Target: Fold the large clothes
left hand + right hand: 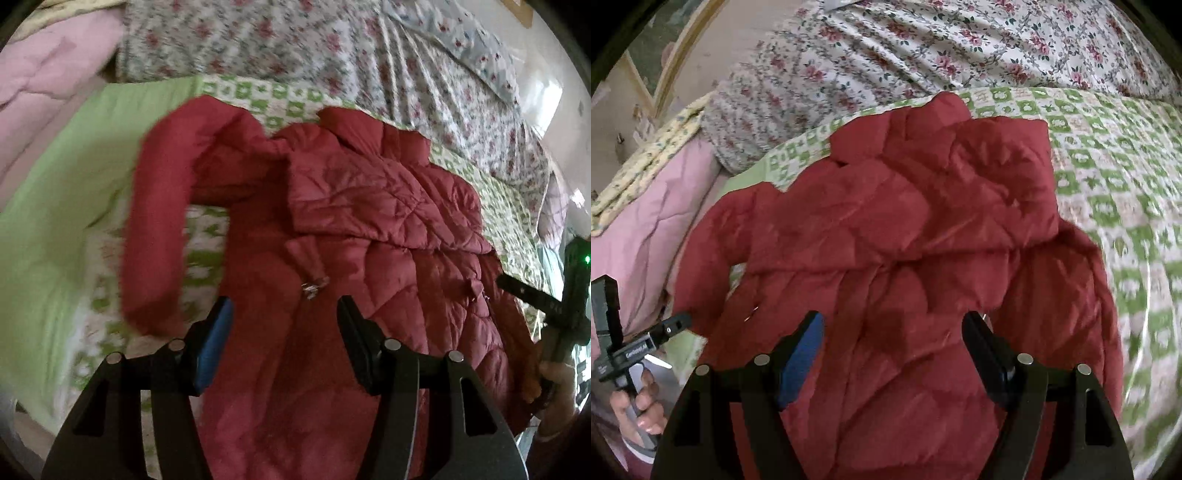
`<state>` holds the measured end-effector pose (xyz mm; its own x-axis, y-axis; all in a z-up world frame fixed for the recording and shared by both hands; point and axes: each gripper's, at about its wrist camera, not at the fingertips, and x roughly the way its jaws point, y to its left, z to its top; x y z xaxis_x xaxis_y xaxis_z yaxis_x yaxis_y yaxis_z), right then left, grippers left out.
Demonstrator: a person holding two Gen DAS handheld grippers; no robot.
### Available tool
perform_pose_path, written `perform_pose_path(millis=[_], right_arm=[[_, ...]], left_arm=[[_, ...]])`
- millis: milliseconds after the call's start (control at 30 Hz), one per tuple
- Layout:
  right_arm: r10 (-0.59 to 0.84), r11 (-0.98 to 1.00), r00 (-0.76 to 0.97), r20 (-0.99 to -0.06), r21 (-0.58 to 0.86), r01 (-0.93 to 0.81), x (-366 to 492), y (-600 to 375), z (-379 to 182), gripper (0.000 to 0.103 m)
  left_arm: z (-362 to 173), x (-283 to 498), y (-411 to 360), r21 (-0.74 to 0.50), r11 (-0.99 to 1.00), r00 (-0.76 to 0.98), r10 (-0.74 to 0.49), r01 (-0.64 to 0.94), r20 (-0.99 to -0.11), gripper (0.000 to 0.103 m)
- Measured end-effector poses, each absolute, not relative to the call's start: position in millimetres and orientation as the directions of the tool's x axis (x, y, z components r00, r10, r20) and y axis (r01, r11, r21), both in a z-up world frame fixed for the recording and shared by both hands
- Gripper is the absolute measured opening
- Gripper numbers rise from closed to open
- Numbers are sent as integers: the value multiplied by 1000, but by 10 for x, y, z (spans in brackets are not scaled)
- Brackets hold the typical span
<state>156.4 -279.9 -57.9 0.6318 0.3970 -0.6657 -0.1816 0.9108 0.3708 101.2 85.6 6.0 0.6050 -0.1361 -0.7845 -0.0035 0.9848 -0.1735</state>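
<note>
Soft, dim daylight from both my wrist cameras. Fisheye bending curves everything into black corners. In my left view the red jacket (pixel 332 229) sleeve smears with motion blur; my right view blurs the green checked quilt (pixel 1126 221) edge.

jacket (pixel 351 229): red | quilt (pixel 1108 155): green-white check | sheet (pixel 905 48): floral | blanket (pixel 44 81): pink

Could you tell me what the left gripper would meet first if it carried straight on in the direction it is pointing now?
Most likely the red quilted jacket: the left gripper stands open and empty over the cloth near the zipper pull. Depth is unclear, so the exact spot is uncertain.
</note>
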Motion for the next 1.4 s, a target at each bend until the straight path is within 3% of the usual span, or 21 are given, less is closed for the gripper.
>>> perform_pose_path(millis=[300,500,567,967,1000,1033,1100,1400], right_arm=[[418,902,625,-659,382,-201,1266,-2683,-595,79],[429,899,622,-655,381,-218,1183,-2573,-567,79],[430,899,623,-654,377,-224,1155,-2548,-559,79],[441,891,623,-645,395,-222,1089,-2553,-547,79],[443,890,623,-645,397,-223,1087,-2558,-548,79],[444,890,622,-645,398,-222,1089,-2565,-550,79],[443,890,622,-645,401,-218,1091,-2583,-552,79],[453,880,638,-622,426,-209,1131,-2677,-529,79]], left_arm=[[174,657,1491,-188,972,640,-53,-144,-766,57],[19,782,1541,-246,959,603,-116,-138,-790,60],[-31,830,1509,-227,964,595,-101,-140,-797,64],[-424,1307,1552,-137,979,530,-38,-150,-847,63],[-436,1334,1546,-142,980,532,-47,-138,-845,51],[-437,1347,1539,-151,980,535,-61,-127,-843,28],[-401,1355,1506,-190,978,540,-115,-86,-834,15],[99,1188,1032,-149,984,627,-177,98,-758,9]])
